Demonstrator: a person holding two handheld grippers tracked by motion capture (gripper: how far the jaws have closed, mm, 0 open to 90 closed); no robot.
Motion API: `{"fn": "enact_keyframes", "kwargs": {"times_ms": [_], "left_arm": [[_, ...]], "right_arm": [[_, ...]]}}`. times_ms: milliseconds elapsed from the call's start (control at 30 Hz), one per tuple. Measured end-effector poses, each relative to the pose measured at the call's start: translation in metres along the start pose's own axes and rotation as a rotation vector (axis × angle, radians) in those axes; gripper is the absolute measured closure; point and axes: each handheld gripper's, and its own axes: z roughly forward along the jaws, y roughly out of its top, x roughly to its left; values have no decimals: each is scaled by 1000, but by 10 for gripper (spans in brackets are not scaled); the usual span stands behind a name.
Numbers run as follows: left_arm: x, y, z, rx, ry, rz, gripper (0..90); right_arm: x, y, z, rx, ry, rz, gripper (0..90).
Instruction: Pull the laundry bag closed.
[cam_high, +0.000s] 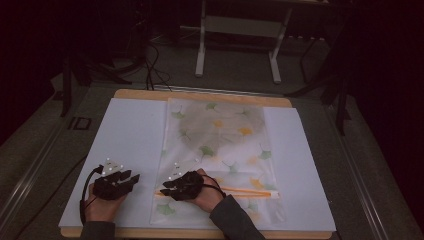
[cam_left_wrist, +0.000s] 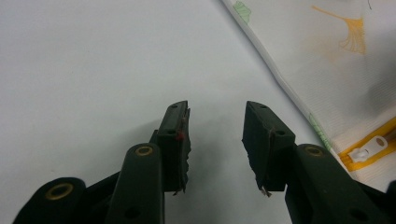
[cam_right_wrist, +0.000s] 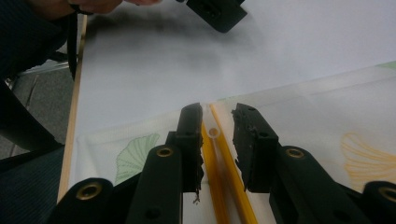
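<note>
A see-through pouch (cam_high: 220, 145) printed with green and yellow leaves lies flat on a white sheet (cam_high: 125, 135). An orange zip strip (cam_high: 250, 191) runs across its near end. My right gripper (cam_high: 162, 186) sits low over the left end of that strip. In the right gripper view its jaws (cam_right_wrist: 217, 109) straddle the orange strip (cam_right_wrist: 233, 177), with the small white slider (cam_right_wrist: 214, 133) between them and a gap still showing. My left gripper (cam_high: 134, 178) rests open on the white sheet just left of the pouch, nothing between its jaws (cam_left_wrist: 217, 109). The slider (cam_left_wrist: 371, 148) shows at the right of that view.
The white sheet covers a wooden tabletop whose edge (cam_high: 200, 95) shows at the back and along the front. Behind the table stand a white metal frame (cam_high: 240, 30) and dark floor cables. A dark sleeve (cam_right_wrist: 28, 37) shows in the right gripper view.
</note>
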Motion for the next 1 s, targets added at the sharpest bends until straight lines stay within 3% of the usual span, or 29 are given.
{"fn": "enact_keyframes", "kwargs": {"times_ms": [400, 533, 733, 833, 1000], "left_arm": [[-1, 0, 0, 1, 3, 2, 607], [-1, 0, 0, 2, 0, 5, 607], [-2, 0, 1, 6, -6, 9, 607], [-4, 0, 0, 12, -17, 11, 607], [-8, -1, -5, 8, -47, 16, 605]], "right_arm": [[1, 2, 20, 45, 12, 0, 718], [4, 2, 27, 74, 1, -29, 749], [3, 3, 27, 78, 2, -30, 831], [6, 4, 27, 80, -12, -48, 842], [3, 4, 23, 62, -3, -28, 844]]}}
